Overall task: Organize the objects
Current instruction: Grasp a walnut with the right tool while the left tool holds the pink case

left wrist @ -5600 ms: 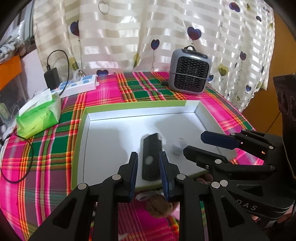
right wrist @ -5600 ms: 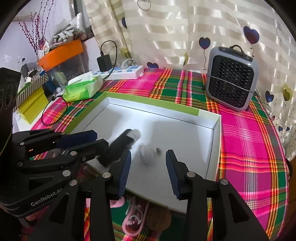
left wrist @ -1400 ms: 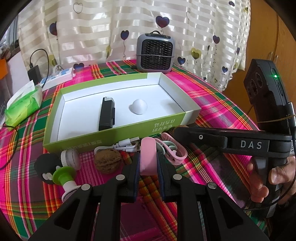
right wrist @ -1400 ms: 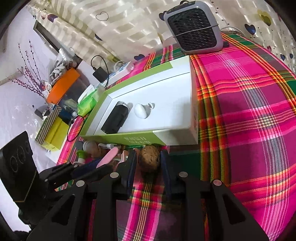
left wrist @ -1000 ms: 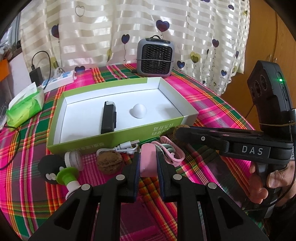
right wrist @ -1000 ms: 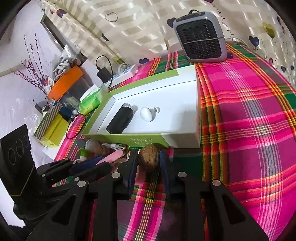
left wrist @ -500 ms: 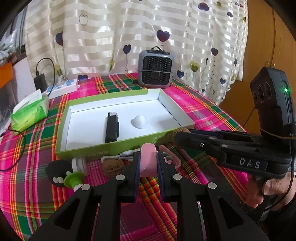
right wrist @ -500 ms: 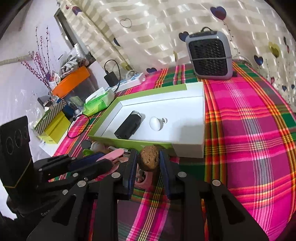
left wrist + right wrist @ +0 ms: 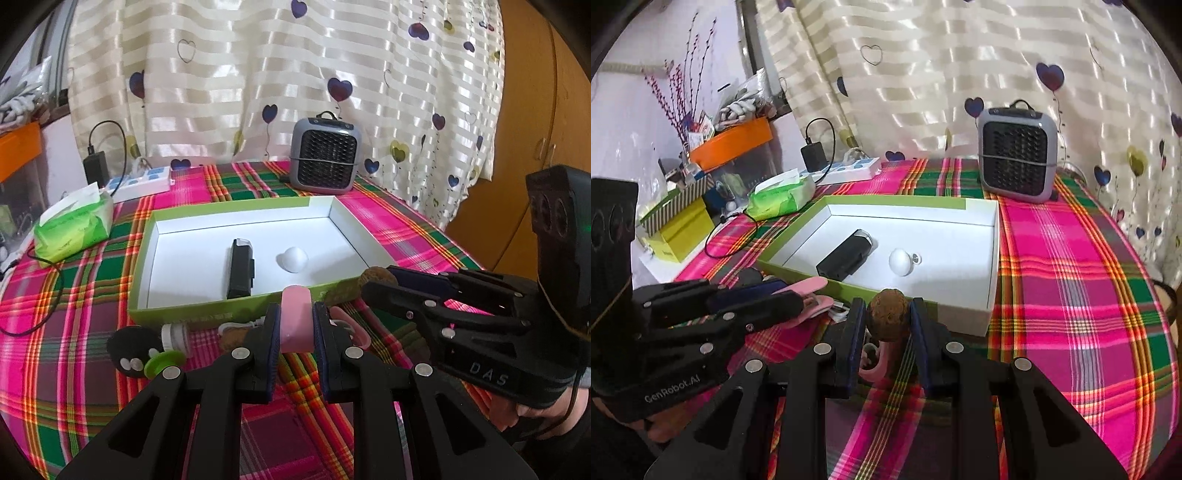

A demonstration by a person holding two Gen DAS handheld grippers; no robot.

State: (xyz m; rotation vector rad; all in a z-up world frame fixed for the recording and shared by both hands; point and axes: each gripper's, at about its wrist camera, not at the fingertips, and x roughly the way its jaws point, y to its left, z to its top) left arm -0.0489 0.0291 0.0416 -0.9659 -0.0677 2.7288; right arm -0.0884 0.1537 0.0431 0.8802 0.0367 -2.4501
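Left tool (image 9: 296, 334): clenched on the pink clip (image 9: 295, 319), which you hold above the surface just short of the green box (image 9: 184, 314).
Right tool (image 9: 888, 328): clenched on the walnut (image 9: 888, 314), close to the box's near wall (image 9: 923, 299).
Collision risk: your two tools sit close; converging on one spot could knock them together.
Drop risk: the round walnut could roll out of the pads.
Wall: lift both loads over the rim, or you'll shove the box.
Open room: bare white floor right of the white knob (image 9: 900, 261) and left of the black device (image 9: 241, 268).
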